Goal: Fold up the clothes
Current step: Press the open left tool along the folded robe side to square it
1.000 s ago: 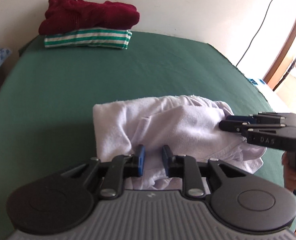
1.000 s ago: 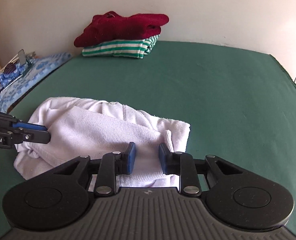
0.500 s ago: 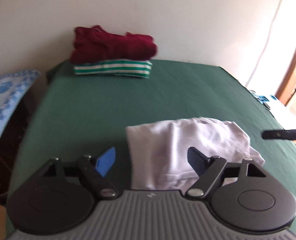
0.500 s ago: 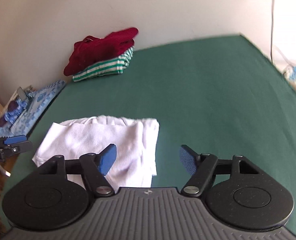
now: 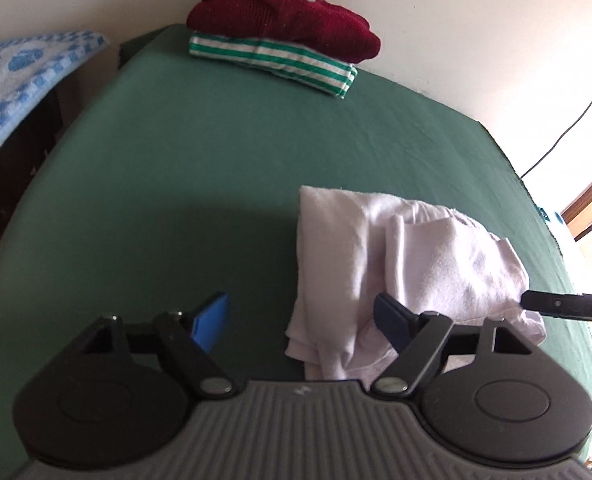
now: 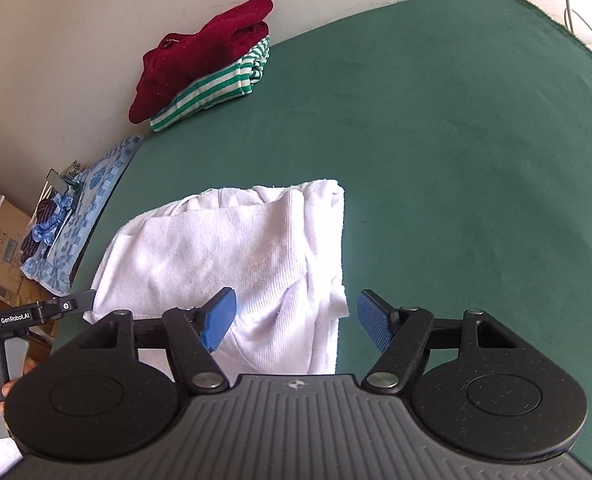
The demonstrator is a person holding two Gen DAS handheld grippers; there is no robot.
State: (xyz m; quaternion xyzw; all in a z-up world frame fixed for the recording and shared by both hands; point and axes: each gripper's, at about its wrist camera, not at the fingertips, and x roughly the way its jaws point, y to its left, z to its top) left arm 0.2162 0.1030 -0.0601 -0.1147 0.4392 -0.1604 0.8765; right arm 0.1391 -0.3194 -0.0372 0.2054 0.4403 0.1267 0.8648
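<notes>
A white garment (image 6: 231, 256), ribbed and roughly folded into a rumpled bundle, lies just ahead of both sets of fingers. The left gripper (image 5: 302, 320) is released, its right finger over the cloth's near edge. The right gripper (image 6: 296, 320) is released too, the cloth's corner between its fingers. It rests on a green bench (image 6: 456, 140), possibly a bed. Beyond the fingers, a maroon sweater (image 5: 279, 26) sits on a striped shirt (image 5: 271, 60) by the white wall (image 6: 55, 20)

Landmark: folded shirt (image 6: 231, 256), lying near the front edge of the cloth-covered table (image 6: 436, 160). Far behind it, by the wall, a knit garment (image 6: 199, 56) lies on a striped garment (image 6: 215, 88). Left of the shirt, off the table's edge, a patterned towel (image 6: 83, 208).
</notes>
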